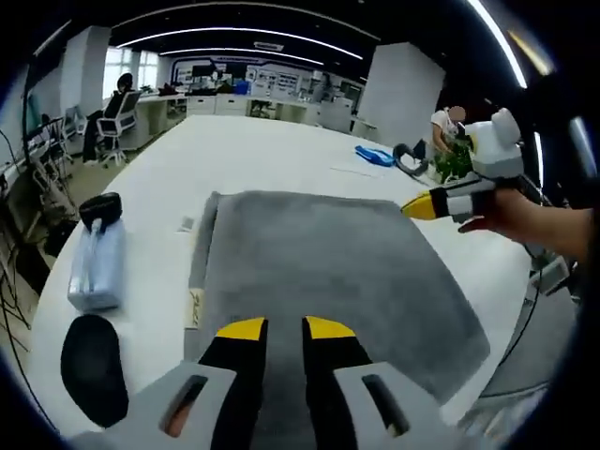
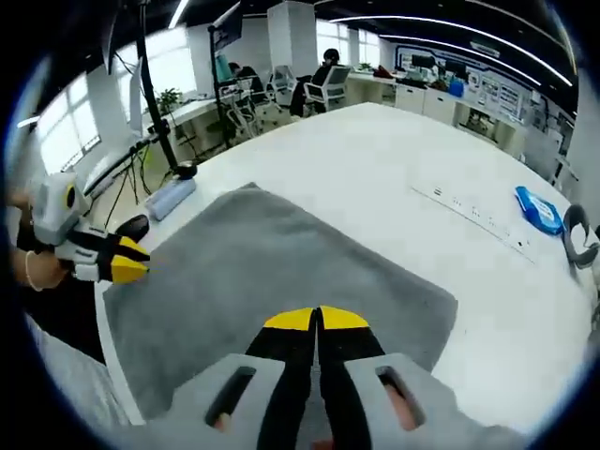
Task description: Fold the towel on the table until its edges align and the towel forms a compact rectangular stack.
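Two close claw-mounted views from opposite sides, facing across the shared grey towel [image 1: 328, 272] [image 2: 262, 272].

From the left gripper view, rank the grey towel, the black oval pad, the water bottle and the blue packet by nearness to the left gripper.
1. Grey towel: right under the left gripper.
2. Black oval pad: on its left, near the table edge.
3. Water bottle: left, lying beyond the pad.
4. Blue packet: far across the table, to the right.

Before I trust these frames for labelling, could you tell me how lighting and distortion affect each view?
Left gripper view: even lighting, the towel crisp, ceiling strips bowed by the fisheye. Right gripper view: bright windows wash out the upper left, the table edge curves, and the towel stays sharp.
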`<state>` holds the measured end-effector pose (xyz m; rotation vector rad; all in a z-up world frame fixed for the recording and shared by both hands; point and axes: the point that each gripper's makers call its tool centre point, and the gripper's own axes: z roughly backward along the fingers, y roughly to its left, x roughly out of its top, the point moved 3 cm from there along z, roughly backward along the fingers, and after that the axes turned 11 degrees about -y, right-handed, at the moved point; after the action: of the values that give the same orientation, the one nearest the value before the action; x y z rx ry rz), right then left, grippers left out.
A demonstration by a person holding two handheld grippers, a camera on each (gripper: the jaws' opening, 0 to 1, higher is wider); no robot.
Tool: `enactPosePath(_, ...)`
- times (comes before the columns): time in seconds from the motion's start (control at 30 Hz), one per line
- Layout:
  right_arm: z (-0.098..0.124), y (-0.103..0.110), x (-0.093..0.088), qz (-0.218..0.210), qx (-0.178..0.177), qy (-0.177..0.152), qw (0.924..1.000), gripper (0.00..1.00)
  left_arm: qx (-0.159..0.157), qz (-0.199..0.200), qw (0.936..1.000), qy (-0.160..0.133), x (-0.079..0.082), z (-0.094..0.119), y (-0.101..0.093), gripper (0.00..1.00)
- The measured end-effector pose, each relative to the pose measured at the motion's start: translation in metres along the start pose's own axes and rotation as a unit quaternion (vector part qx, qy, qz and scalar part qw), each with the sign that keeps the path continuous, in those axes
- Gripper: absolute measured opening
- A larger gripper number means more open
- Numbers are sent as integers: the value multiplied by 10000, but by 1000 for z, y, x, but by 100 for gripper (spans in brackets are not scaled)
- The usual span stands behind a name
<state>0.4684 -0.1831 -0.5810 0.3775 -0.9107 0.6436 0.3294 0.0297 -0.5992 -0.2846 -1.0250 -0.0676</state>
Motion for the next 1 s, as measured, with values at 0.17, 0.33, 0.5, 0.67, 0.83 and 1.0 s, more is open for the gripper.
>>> enactPosePath(0.17,-10,-17,-11,-57,-192,170,9997,0,3,74,9998,169,-18,13,-4,15)
enactPosePath(0.33,-18,-25,-22,0,-219,463,9987,0,-104,71,9991,396,-29,17,-13,12)
enactPosePath(0.5,-20,-24,-39,-2,-190,811,9965,0,-138,-80,9965,818,-51,18,-22,7)
enactPosePath(0.67,-18,-24,-51,-40,-174,821,9965,0,-133,-307,9965,760,-51,14,-22,4)
enactPosePath(0.83,-17,-26,-51,-298,-97,938,9951,0,-165,-426,9953,858,-50,13,-21,1)
enactPosePath(1.0,-18,-25,-51,-327,-234,980,9944,0,-262,-816,9915,981,-49,11,-24,1)
